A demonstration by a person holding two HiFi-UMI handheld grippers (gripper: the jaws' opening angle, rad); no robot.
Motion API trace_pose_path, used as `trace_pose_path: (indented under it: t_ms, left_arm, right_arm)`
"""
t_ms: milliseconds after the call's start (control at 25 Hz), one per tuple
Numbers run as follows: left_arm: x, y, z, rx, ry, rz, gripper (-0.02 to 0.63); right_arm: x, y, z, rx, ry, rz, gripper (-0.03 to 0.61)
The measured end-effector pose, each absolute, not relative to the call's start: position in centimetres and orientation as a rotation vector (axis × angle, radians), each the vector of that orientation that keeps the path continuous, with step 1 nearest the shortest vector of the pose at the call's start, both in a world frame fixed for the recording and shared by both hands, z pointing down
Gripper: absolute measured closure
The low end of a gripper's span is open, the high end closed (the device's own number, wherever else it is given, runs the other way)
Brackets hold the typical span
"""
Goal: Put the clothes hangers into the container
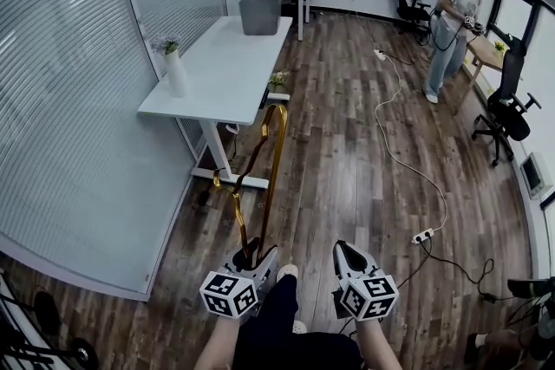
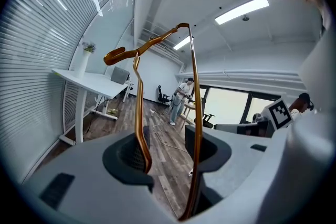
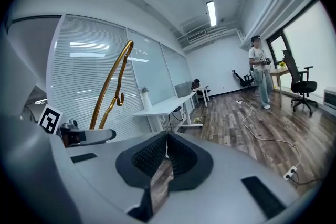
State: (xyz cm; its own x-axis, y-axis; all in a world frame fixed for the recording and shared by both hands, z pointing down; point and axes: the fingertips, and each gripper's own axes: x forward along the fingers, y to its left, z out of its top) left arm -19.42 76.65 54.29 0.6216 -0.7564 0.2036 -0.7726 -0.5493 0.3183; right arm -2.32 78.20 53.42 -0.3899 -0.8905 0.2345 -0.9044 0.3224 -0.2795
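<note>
- Head view: the left gripper holds a gold clothes hanger upright above the wood floor. The grey container stands at the far end of the white table, well apart from it.
- Left gripper view: the jaws are clamped on the hanger's two wires.
- Right gripper view: the right gripper has its jaws together, with nothing between them.

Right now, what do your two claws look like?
The left claw and the right claw are both smooth grey shells. Each one has black ribbed pads inside and a white cube with black square markers on it.
</note>
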Motion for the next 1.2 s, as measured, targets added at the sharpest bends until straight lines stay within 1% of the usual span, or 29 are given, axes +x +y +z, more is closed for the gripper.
trace_pose_path:
  t_ms: [760,1200]
  left_arm:
    - [-20.9,58.2,54.0,2.452,-1.212,0.093,0.397]
    - [-21.8,51.0,55.1,2.448,-1.181,0.094,0.396]
  right_arm:
    - [-3.2,59.2,52.5,1.686,-2.505,0.582,0.549]
    - [-4.2,52.5,53.2,1.712,-2.486,0.590,0.548]
